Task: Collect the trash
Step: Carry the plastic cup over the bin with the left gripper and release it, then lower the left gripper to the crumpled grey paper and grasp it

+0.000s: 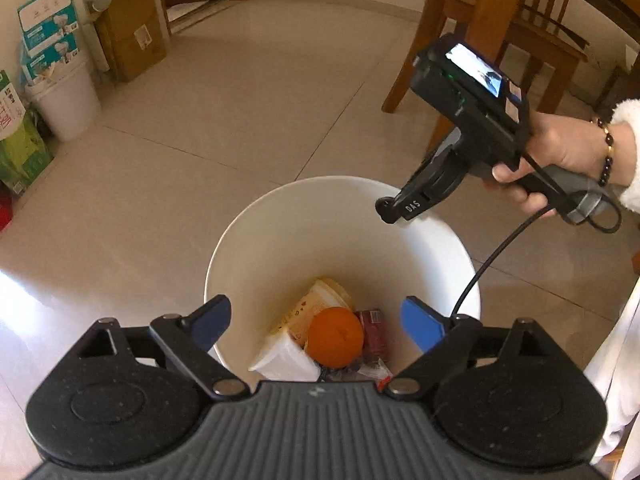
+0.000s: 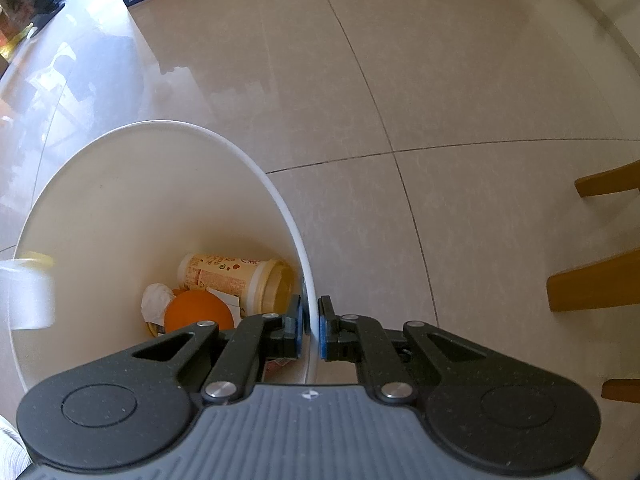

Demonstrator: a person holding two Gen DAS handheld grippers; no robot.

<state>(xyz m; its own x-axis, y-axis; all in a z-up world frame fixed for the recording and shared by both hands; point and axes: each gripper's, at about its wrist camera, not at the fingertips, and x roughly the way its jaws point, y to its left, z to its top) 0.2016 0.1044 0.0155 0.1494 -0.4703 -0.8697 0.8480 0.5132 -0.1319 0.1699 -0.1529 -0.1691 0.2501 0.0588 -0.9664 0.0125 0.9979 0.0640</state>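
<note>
A wooden chair (image 1: 516, 36) stands on the tiled floor (image 1: 248, 120); a cardboard box (image 1: 134, 36) and second white bin (image 1: 66, 100) sit by the wall.

White bin (image 1: 256, 236), orange fruit (image 1: 335, 342), cream printed cup (image 2: 236, 276), blue-padded black hand-held gripper (image 1: 316, 324), beige tiled floor (image 1: 240, 120)

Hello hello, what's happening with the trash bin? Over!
Left gripper open, empty, above the bin. Right gripper shut on bin rim. Orange, cup, wrappers inside. Nothing in the way.
</note>
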